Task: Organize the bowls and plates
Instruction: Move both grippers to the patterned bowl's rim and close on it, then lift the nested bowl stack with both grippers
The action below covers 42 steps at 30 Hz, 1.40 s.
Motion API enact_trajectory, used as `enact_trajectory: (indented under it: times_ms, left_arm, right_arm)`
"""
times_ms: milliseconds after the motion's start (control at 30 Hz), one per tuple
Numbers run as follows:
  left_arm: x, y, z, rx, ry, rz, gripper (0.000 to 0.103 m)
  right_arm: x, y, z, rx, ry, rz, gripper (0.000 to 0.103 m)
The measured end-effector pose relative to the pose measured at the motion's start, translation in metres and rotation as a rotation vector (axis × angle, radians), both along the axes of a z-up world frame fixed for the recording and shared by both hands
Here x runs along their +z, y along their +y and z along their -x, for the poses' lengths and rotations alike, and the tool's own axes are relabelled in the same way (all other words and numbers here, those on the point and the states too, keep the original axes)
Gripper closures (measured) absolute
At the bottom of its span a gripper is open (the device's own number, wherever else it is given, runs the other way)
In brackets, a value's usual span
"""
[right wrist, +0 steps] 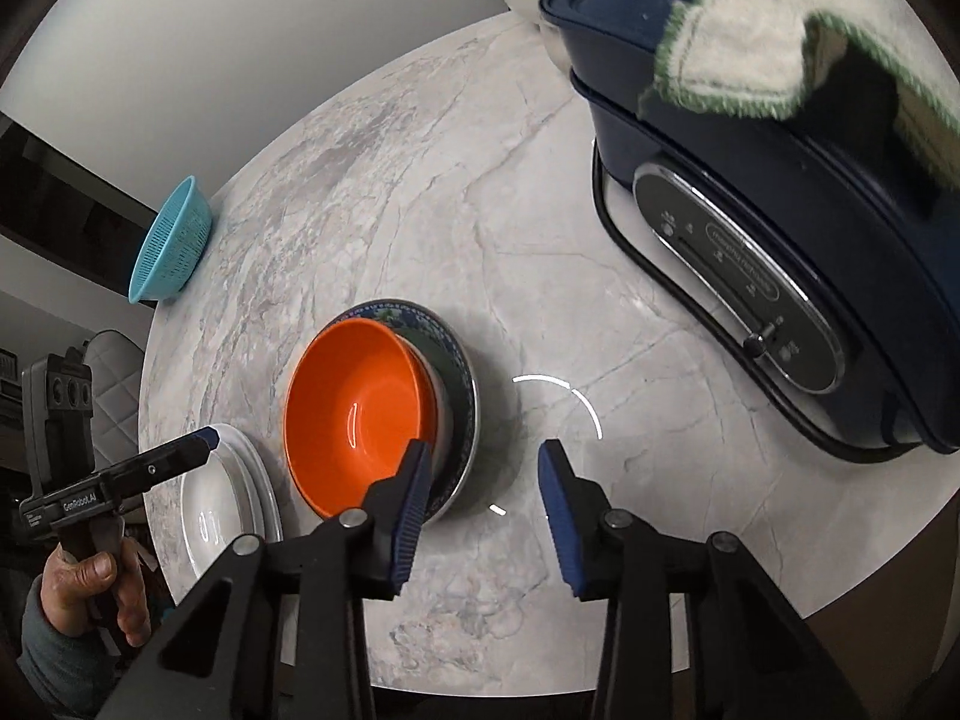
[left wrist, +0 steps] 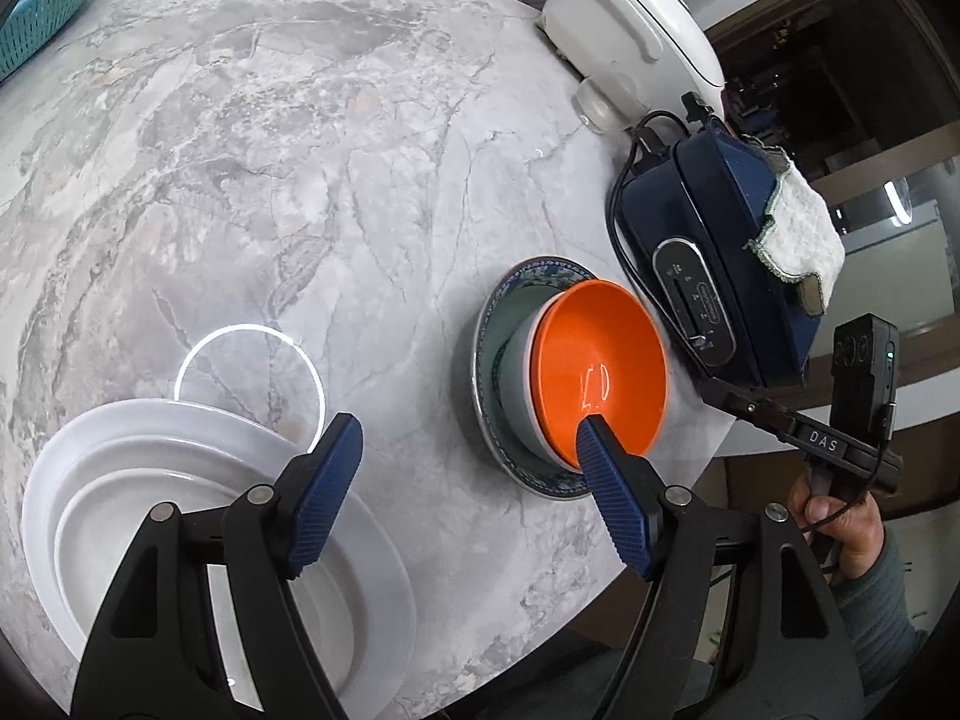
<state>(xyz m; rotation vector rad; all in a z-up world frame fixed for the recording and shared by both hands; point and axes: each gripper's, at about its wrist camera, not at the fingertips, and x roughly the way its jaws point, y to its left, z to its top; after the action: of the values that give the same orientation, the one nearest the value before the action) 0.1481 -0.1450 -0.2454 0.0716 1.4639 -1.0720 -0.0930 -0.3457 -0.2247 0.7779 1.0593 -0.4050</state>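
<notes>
An orange bowl (left wrist: 600,372) (right wrist: 354,408) sits tilted inside a grey bowl (left wrist: 516,372), and both rest on a blue patterned plate (left wrist: 540,273) (right wrist: 465,372) near the table's edge. A stack of white plates (left wrist: 150,480) (right wrist: 222,504) lies to its left. My left gripper (left wrist: 467,423) (right wrist: 207,438) hangs open between the white plates and the bowls, with only tabletop between its fingers. My right gripper (right wrist: 485,450) (left wrist: 711,387) is open just right of the blue plate. Its left finger (right wrist: 414,480) overlaps the plate's rim in the right wrist view, and nothing is held.
A dark blue electric cooker (left wrist: 720,228) (right wrist: 780,210) with a cloth (left wrist: 798,228) on its lid and a black cord stands right of the bowls. A white pot (left wrist: 630,18) stands behind it. A teal basket (right wrist: 174,246) sits at the far table edge (left wrist: 600,588).
</notes>
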Motion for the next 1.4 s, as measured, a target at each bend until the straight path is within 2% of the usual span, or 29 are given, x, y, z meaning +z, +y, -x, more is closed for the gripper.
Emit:
enact_trajectory:
  times_ms: [200, 300, 533, 800, 900, 933, 967, 1200, 1300, 1333, 1400]
  left_arm:
    - [-0.024, -0.013, 0.0, -0.041, 0.008, -0.036, 0.032]
    - [-0.029, -0.02, 0.004, -0.062, -0.01, -0.057, 0.033]
    - [-0.047, -0.044, 0.012, -0.118, -0.028, -0.147, 0.05]
    - [-0.062, -0.054, 0.009, -0.109, -0.005, -0.179, 0.051]
    - [-0.065, -0.057, 0.012, -0.118, 0.003, -0.181, 0.058]
    - [-0.066, -0.061, 0.015, -0.123, 0.002, -0.182, 0.066]
    - [-0.067, -0.062, 0.016, -0.125, 0.012, -0.175, 0.069]
    - [-0.073, -0.072, 0.021, -0.114, 0.019, -0.183, 0.071]
    - [-0.07, -0.071, 0.022, -0.115, 0.006, -0.181, 0.076]
    - [-0.069, -0.068, 0.02, -0.115, 0.011, -0.173, 0.083]
    - [-0.066, -0.07, 0.021, -0.123, -0.005, -0.175, 0.086]
  right_arm:
    - [-0.029, -0.017, -0.004, 0.035, -0.036, -0.119, 0.066]
    - [-0.037, -0.018, -0.01, 0.094, -0.034, -0.14, 0.066]
    - [-0.055, -0.026, -0.021, 0.162, -0.027, -0.185, 0.066]
    - [-0.066, -0.034, -0.032, 0.206, -0.026, -0.215, 0.066]
    - [-0.069, -0.035, -0.034, 0.218, -0.023, -0.221, 0.066]
    - [-0.07, -0.035, -0.036, 0.221, -0.022, -0.223, 0.066]
    - [-0.071, -0.035, -0.037, 0.224, -0.021, -0.225, 0.066]
    - [-0.075, -0.039, -0.044, 0.233, -0.027, -0.233, 0.067]
    - [-0.075, -0.039, -0.044, 0.242, -0.032, -0.234, 0.067]
    - [-0.075, -0.039, -0.044, 0.245, -0.035, -0.236, 0.068]
    - [-0.075, -0.038, -0.045, 0.26, -0.05, -0.252, 0.079]
